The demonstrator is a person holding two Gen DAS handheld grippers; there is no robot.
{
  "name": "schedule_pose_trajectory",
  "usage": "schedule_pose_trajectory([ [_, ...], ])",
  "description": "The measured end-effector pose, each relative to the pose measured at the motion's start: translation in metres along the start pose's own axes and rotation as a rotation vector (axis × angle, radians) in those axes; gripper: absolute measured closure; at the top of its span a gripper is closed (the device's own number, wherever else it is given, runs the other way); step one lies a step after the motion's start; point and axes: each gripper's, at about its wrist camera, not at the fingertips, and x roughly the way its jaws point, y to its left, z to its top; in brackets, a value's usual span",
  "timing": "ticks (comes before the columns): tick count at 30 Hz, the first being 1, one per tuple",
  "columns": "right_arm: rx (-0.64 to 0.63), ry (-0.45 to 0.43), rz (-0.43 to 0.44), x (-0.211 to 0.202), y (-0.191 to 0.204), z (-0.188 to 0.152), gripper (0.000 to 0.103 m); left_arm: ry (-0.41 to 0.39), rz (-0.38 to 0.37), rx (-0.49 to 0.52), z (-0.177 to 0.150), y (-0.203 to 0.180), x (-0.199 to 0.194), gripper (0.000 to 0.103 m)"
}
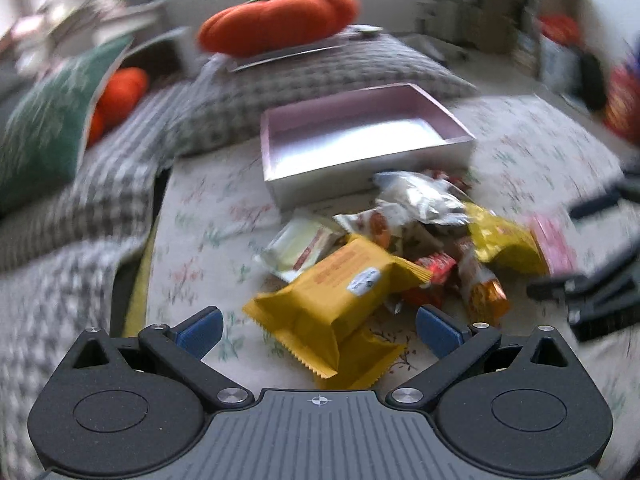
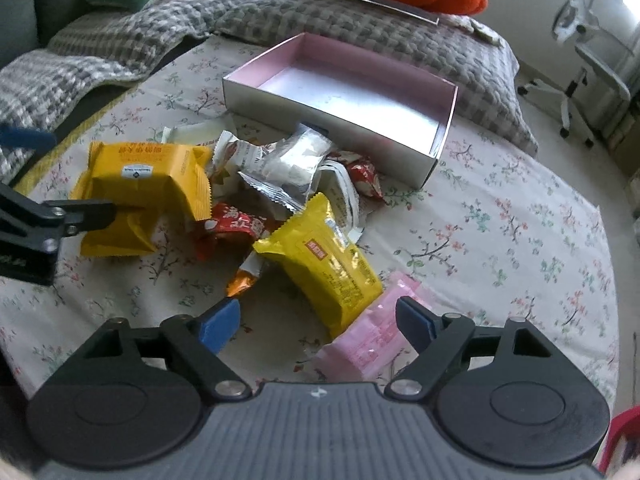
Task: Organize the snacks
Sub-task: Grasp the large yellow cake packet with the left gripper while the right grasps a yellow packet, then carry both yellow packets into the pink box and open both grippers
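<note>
No snack is yet held, so the step in hand is judged to be the first pick. The left gripper is spread wide, nothing between its pads, and is hung just above the large orange-yellow packet at the left of the snack pile on the floral bedspread. The right gripper is likewise spread and empty, poised over the yellow packet and the pink packet at the pile's near right. The pink box is seen empty, just behind the pile. A descent and closure on one packet is called for next. Open bedspread is left to the right; a grey knitted blanket crowds the left edge.
</note>
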Motion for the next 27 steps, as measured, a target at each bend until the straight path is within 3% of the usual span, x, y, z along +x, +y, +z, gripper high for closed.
schedule_pose_trajectory([
  [5, -0.061, 0.009, 0.01, 0.006, 0.001, -0.002, 0.026, 0.027, -0.047, 0.122, 0.004, -0.012, 0.015, 0.0],
  [8, -0.114, 0.017, 0.008, 0.014, 0.009, 0.0, 0.028, 0.044, -0.03, 0.203, 0.007, -0.02, 0.03, 0.0],
  [13, -0.159, 0.018, -0.039, 0.027, 0.013, 0.008, 0.032, 0.064, -0.058, 0.21, 0.009, -0.015, 0.047, 0.001],
  [17, -0.162, 0.033, -0.049, 0.041, 0.011, 0.014, 0.048, 0.076, -0.057, 0.221, 0.009, -0.013, 0.059, 0.006],
  [18, -0.166, 0.037, -0.05, 0.044, 0.011, 0.015, 0.053, 0.082, -0.056, 0.22, 0.008, -0.012, 0.061, 0.01],
  [20, -0.17, 0.043, -0.048, 0.048, 0.012, 0.016, 0.053, 0.091, -0.059, 0.224, 0.006, -0.012, 0.065, 0.019],
  [22, -0.177, 0.042, -0.056, 0.049, 0.013, 0.017, 0.056, 0.102, -0.048, 0.232, 0.004, -0.012, 0.069, 0.041],
  [25, -0.162, 0.041, -0.06, 0.048, 0.012, 0.019, 0.064, 0.09, -0.036, 0.226, 0.004, -0.01, 0.068, 0.059],
  [27, -0.139, 0.034, -0.065, 0.044, 0.009, 0.02, 0.071, 0.083, -0.053, 0.193, 0.007, -0.007, 0.066, 0.063],
])
